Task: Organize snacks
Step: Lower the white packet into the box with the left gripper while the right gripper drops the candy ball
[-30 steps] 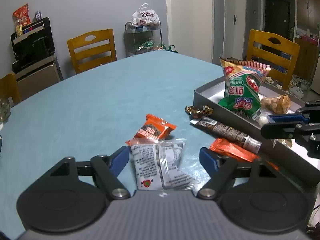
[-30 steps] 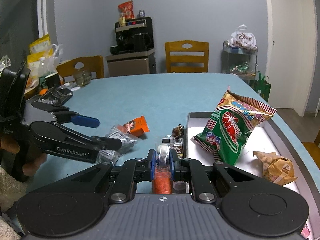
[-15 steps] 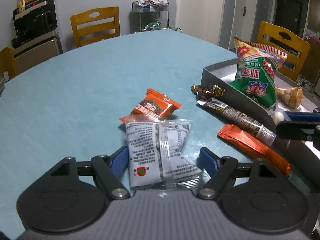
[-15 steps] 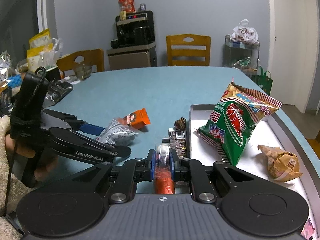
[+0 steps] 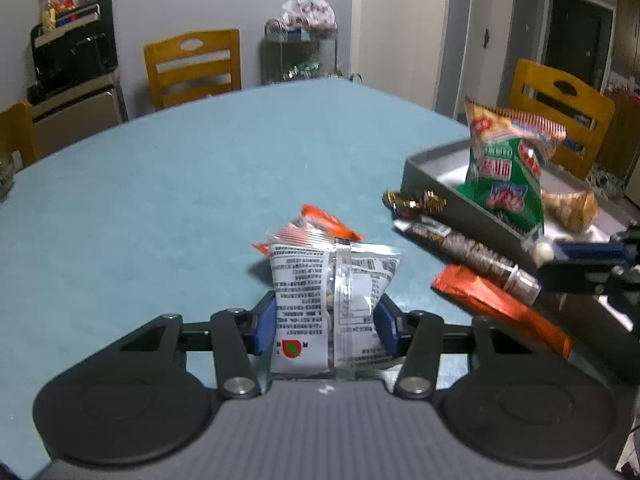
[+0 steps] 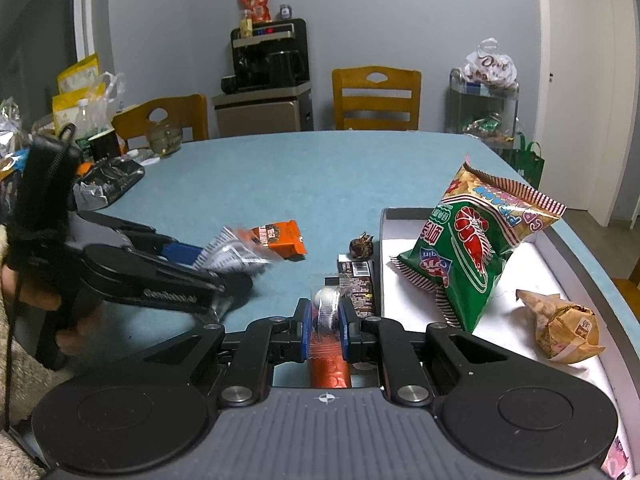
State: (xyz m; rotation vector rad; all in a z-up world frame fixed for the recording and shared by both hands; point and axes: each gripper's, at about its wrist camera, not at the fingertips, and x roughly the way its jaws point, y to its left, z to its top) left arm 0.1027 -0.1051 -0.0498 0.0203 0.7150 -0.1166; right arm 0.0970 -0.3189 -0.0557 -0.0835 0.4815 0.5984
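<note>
Since both pairs of tongs are clamped on snacks, I judge each goes to the grey tray (image 6: 568, 268): left gripper (image 5: 326, 326) pinches white printed packet (image 5: 332, 296) above table, right gripper (image 6: 325, 330) w/ orange wrapper (image 6: 329, 364) beside tray

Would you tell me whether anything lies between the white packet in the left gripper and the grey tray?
Yes: the long orange wrapper held by the right gripper, and the dark chocolate bar along the tray wall.
</note>
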